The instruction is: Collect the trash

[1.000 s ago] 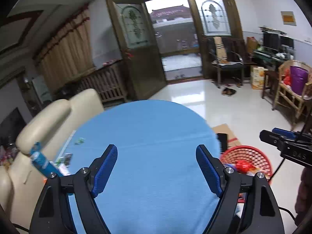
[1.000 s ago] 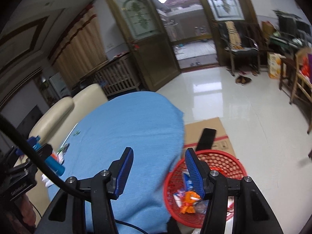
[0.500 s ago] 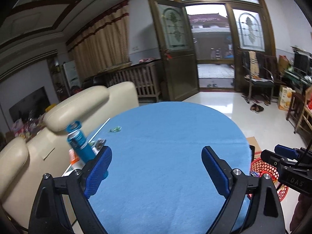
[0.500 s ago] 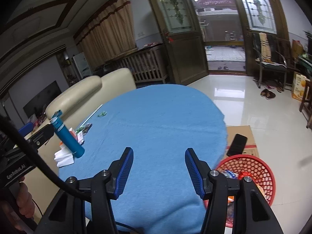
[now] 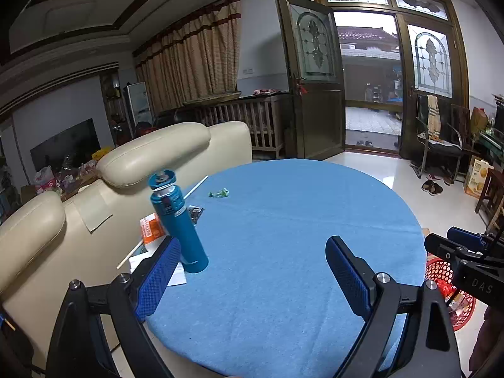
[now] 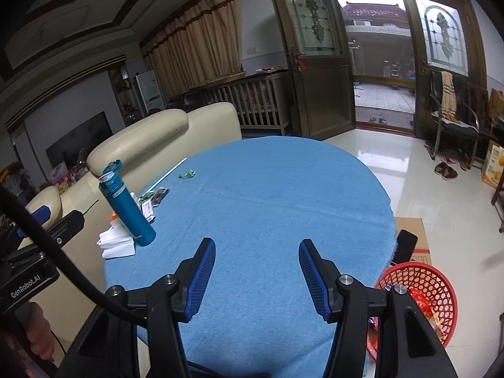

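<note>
One round tabletop [image 5: 283, 252] under a blue cloth carries one upright teal bottle [image 5: 179, 223] near its left edge, one green wrapper [image 5: 219, 193] farther back, one thin white stick [image 6: 167, 173] along the rim, one dark packet [image 5: 195, 212] just behind the bottle, and white papers [image 6: 118, 242] at its foot. One red basket [image 6: 422, 296] stands on the floor at the tabletop's right, with trash inside.

The left tongs [image 5: 252, 271] stand spread wide and hold nothing. The right tongs [image 6: 256, 267] are partly apart, also with nothing between the pads.

Only the left view shows an orange-printed leaflet [image 5: 150, 228] beside the bottle; the right view shows the basket nearly whole and the cardboard [image 6: 415, 236] under it, while the left view catches just its rim past the right tongs. A cream sofa [image 5: 126, 170] backs the tabletop.
</note>
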Action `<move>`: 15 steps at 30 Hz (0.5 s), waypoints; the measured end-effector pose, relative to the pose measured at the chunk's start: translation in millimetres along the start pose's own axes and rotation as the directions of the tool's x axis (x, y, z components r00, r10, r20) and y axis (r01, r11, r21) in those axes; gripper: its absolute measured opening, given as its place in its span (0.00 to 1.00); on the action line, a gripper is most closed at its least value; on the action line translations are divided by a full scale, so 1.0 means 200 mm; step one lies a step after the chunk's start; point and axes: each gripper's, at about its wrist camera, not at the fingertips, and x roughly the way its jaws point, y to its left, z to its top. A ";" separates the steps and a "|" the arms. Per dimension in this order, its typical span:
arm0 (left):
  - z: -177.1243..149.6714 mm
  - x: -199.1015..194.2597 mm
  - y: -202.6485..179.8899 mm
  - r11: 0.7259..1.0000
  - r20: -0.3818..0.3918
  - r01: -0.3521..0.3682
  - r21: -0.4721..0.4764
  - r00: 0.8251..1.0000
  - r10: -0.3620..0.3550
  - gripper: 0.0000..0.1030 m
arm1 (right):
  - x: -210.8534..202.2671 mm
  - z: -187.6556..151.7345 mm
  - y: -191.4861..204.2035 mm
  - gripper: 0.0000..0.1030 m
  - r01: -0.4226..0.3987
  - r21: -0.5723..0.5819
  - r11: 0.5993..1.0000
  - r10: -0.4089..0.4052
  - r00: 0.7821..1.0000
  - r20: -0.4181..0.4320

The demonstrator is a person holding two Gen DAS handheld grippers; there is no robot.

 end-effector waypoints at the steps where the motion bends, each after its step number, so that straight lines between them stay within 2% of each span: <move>1: -0.01 -0.01 0.01 1.000 0.001 -0.002 -0.001 1.000 0.002 0.91 | 0.00 0.00 0.02 0.58 -0.001 -0.005 1.000 0.002 1.000 0.000; 15: -0.03 -0.03 0.14 0.999 0.014 -0.018 -0.031 1.000 0.019 0.91 | 0.00 0.00 0.14 0.58 -0.008 -0.051 0.999 0.009 1.000 0.010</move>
